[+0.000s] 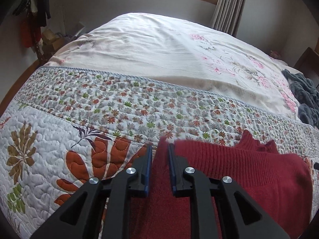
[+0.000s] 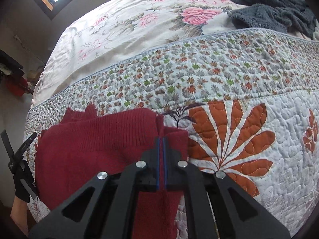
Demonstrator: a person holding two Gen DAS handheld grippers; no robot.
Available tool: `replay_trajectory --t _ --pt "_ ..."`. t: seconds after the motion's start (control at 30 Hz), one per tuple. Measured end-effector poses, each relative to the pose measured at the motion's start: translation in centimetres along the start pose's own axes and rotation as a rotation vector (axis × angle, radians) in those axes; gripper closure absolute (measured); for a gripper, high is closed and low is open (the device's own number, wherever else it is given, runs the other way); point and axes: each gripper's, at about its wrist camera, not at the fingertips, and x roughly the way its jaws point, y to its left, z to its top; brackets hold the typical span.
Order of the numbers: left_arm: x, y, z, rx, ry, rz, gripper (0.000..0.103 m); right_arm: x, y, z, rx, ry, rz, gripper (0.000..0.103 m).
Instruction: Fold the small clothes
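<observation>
While the right gripper (image 2: 161, 139) pinches the red sweater (image 2: 89, 145) flat-on, the left gripper (image 1: 160, 149) straddles an edge, fingers spread.

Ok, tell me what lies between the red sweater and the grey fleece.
Right wrist view: between red sweater and grey fleece, only the quilt's small-flower border.

I see the sweater (image 1: 239, 165) lying on the near part of the quilt (image 1: 99, 107). Behind the quilt lies the sheet (image 1: 151, 49), and the blanket (image 2: 269, 6) sits far right on it.

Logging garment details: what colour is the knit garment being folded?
Dark red ribbed knit garment, clearest in the right wrist view.
</observation>
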Motion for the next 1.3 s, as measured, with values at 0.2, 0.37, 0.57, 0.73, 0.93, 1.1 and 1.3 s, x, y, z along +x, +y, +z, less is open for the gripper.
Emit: replay_trajectory --t 0.2,0.37,0.57,0.73,0.93,1.1,1.3 --pt "-2.8 1.5 0.0 -0.011 -0.047 0.027 0.075 -1.0 -1.6 -3.7 0.017 0.027 0.049 0.079" --pt "-6.0 0.0 -2.1 0.065 -0.059 -0.035 0.067 -2.9 -2.6 -8.3 0.013 0.056 0.11 0.072" --pt "-7.5 -3.2 -7.5 0.145 0.038 -0.134 0.063 -4.4 -2.6 -13.8 -0.006 0.084 0.173 0.072" --pt "-6.7 -4.7 -11.0 0.172 0.106 -0.158 0.063 -4.4 -1.5 -16.4 -0.075 0.111 0.129 0.092" --pt "-6.1 -4.8 -12.4 0.144 0.132 -0.121 0.061 -6.5 -1.0 -15.7 -0.076 0.073 0.14 0.095" --pt "-6.3 -5.2 -12.7 0.144 0.119 -0.091 0.06 -3.5 -1.4 -16.6 -0.091 0.14 0.053 0.095" --pt "-6.3 -5.6 -12.9 0.15 0.102 -0.073 0.059 -1.2 -2.4 -17.0 -0.047 0.159 0.065 0.097"
